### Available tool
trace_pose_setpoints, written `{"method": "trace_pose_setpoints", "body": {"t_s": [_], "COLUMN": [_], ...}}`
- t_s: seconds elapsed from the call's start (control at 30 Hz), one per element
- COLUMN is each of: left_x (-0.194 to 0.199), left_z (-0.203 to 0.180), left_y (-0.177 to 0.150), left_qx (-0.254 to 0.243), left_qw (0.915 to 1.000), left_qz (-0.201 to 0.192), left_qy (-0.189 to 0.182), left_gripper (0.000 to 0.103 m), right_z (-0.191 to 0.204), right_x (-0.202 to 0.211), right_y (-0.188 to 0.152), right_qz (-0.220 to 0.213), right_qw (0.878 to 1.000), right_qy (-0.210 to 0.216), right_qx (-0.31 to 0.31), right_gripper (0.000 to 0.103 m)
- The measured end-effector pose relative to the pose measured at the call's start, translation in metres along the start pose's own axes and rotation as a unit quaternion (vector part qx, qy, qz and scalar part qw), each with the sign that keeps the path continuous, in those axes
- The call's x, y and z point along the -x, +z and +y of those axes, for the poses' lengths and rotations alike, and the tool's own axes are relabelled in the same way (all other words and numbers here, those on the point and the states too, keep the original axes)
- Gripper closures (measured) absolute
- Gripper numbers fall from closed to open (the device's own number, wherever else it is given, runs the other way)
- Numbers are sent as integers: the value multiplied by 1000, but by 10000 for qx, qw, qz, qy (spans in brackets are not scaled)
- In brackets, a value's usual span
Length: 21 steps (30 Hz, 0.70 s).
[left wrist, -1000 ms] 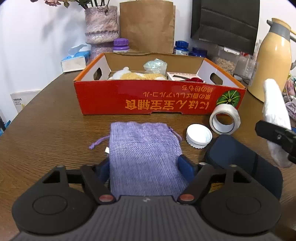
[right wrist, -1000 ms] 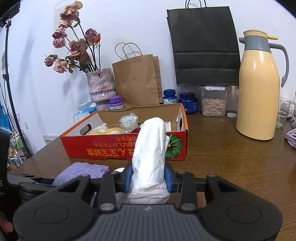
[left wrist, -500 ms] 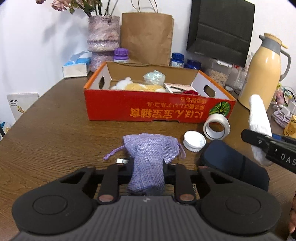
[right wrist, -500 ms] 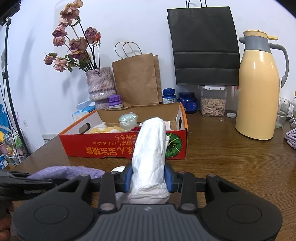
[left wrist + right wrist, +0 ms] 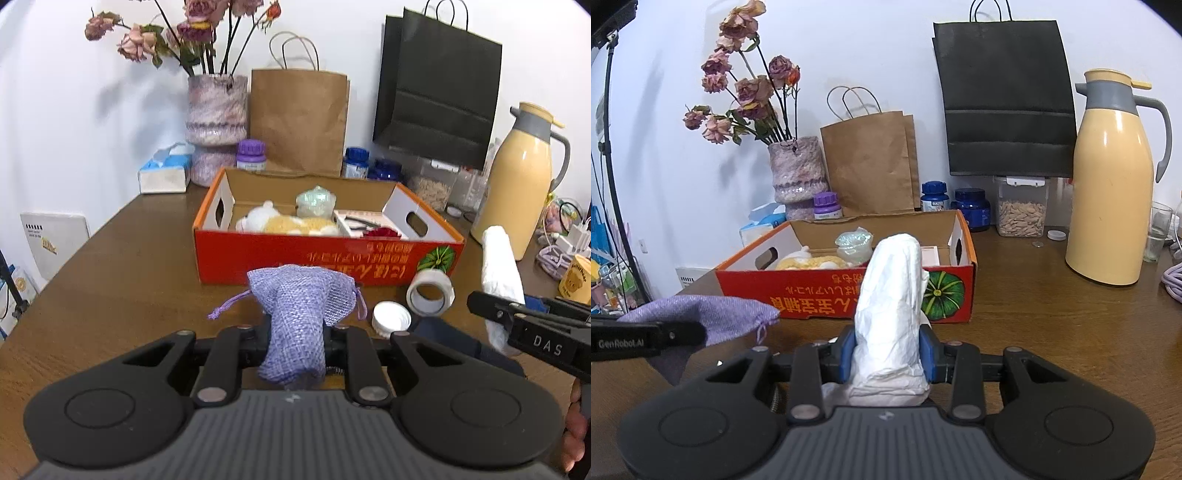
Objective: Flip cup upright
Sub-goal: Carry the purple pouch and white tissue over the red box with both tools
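A clear drinking glass (image 5: 1160, 236) stood upright beside the yellow jug (image 5: 1108, 184) at the table's (image 5: 1052, 332) far right, well apart from both grippers. The left gripper (image 5: 297, 332) pinched a purple pouch (image 5: 299, 299); the right gripper (image 5: 888, 354) clamped a crumpled white wad (image 5: 892, 295) before the red box (image 5: 820, 302).

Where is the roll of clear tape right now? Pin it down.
In the left wrist view the roll of clear tape stands on edge on the table, right of centre, just before the red box at its pumpkin corner, with the white lid beside it.
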State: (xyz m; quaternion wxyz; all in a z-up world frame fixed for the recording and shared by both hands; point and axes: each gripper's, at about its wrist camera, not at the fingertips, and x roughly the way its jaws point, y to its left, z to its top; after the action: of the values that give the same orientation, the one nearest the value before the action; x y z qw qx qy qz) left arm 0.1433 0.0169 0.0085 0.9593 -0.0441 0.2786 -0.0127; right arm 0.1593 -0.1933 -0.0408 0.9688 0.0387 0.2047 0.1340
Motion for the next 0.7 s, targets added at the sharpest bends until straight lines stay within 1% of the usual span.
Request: {"method": "trace_pose_setpoints", "body": {"t_s": [0.43, 0.7], "left_x": [0, -13], "left_z": [5, 5], "left_y": [27, 50], "left_qx": [138, 247], "left_qw": [9990, 9976], "left_qz": [-356, -562], "left_qy": [-233, -332], "left_gripper": [85, 85], "right_z": [28, 39], "right_x": [-4, -15], "right_y": [28, 52], "right_qz": [-198, -419], "right_qw": [9997, 9991], "right_qy": [63, 67], "right_qx": [86, 36], "right_gripper": [68, 68]}}
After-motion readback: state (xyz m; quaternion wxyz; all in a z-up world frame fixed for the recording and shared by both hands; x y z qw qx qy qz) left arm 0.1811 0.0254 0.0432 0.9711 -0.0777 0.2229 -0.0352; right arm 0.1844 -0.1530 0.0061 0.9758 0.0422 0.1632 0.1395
